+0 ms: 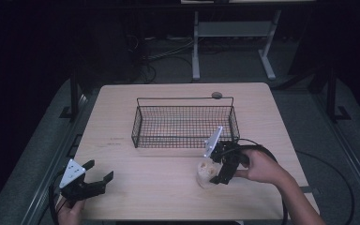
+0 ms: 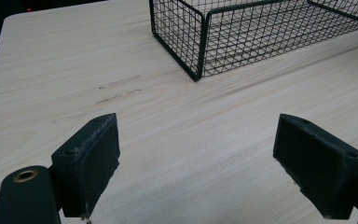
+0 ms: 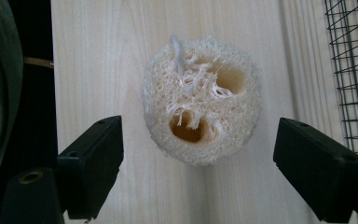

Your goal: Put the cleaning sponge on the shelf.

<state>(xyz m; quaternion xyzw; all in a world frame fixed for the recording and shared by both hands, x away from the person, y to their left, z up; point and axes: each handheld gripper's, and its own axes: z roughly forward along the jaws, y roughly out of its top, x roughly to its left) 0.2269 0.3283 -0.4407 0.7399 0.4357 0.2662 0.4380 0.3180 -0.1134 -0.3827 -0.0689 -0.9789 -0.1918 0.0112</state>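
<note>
high view: we saw the left gripper [image 1: 95, 176] spread wide over the bare table [image 1: 136, 187] (near corner), the wire basket [image 1: 185, 126] mid-table, then a loofah piece [image 1: 205, 173] upright before it, the right gripper [image 1: 219, 172] above, jaws apart, unclamped.

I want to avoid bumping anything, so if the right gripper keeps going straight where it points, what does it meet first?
Likely the loofah piece, standing on the table between the open jaws of the right gripper; depth is uncertain.
</note>
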